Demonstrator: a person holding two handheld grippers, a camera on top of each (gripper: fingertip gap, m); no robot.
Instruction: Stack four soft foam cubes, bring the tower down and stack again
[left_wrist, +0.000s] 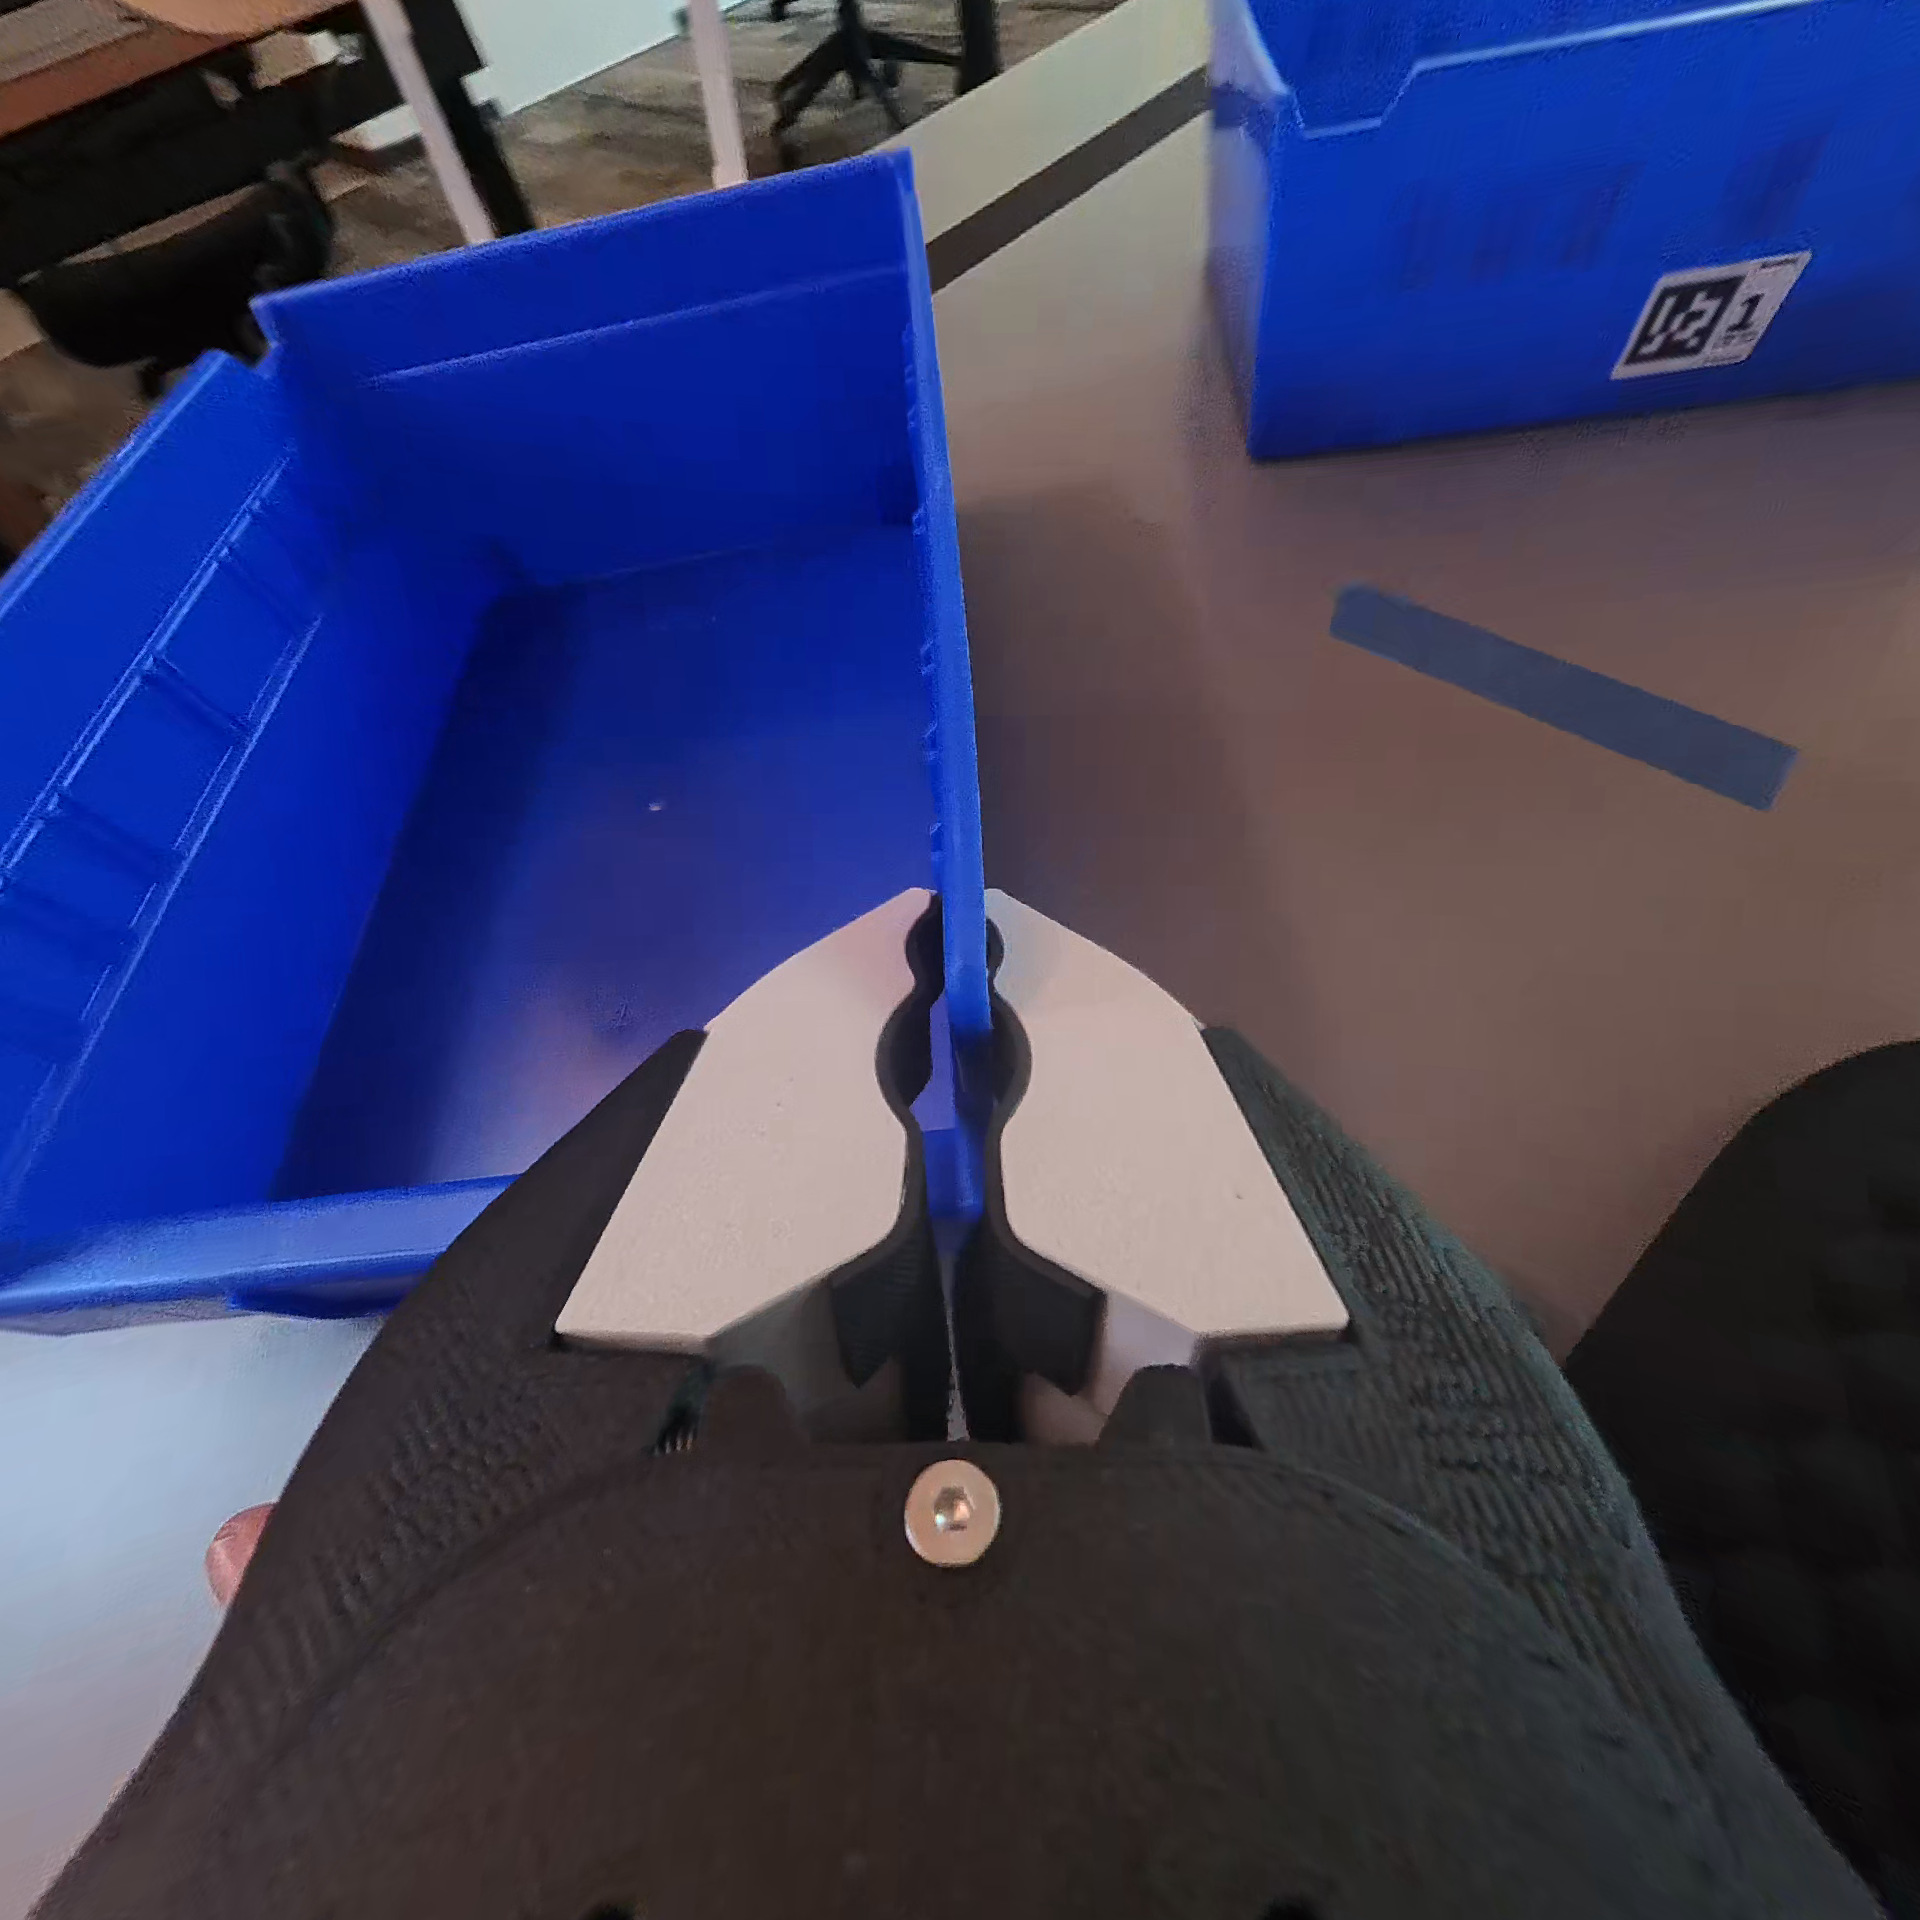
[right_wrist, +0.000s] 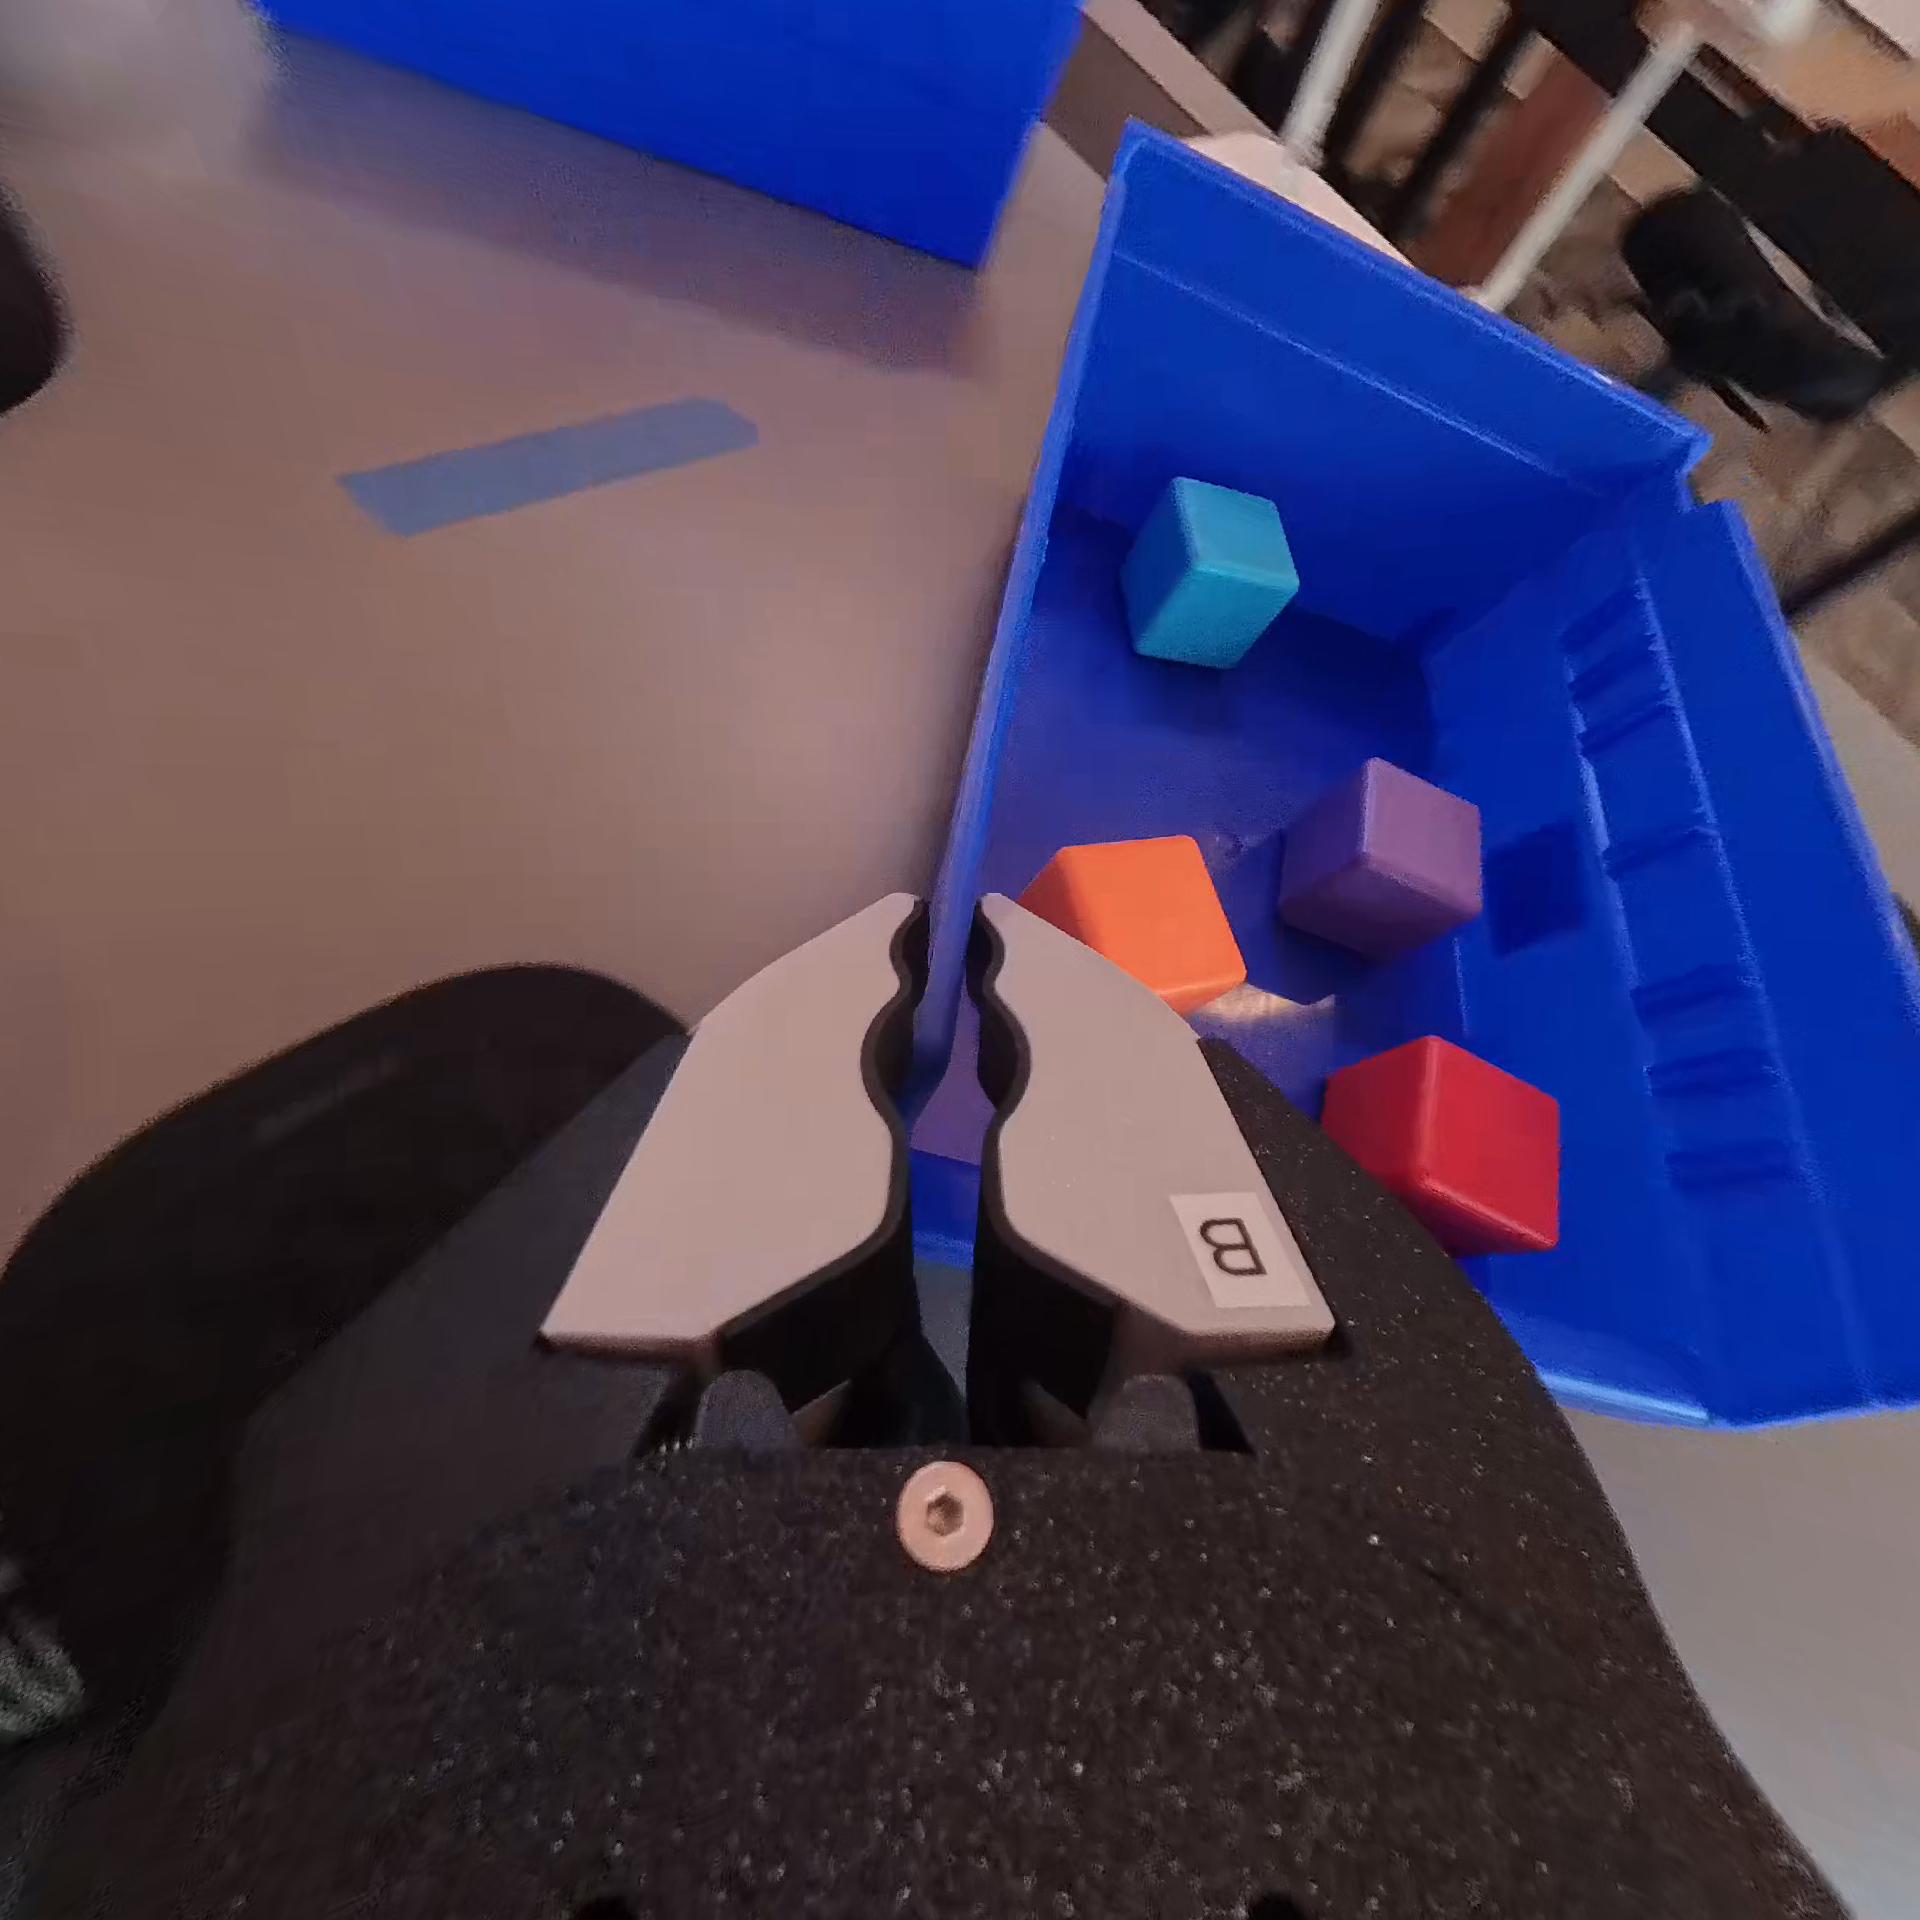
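My left gripper is shut on the right side wall of an empty blue bin, and the wall's rim runs away from between the fingers. My right gripper is shut on the left side wall of a second blue bin. Loose on that bin's floor lie a teal cube at the far end, a purple cube, an orange cube right beside my right finger, and a red cube nearest me. No cube is stacked on another.
A third blue bin with a black-and-white marker tag stands farther back on the grey table and also shows in the right wrist view. A strip of blue tape lies between the bins. Dark fabric is close by.
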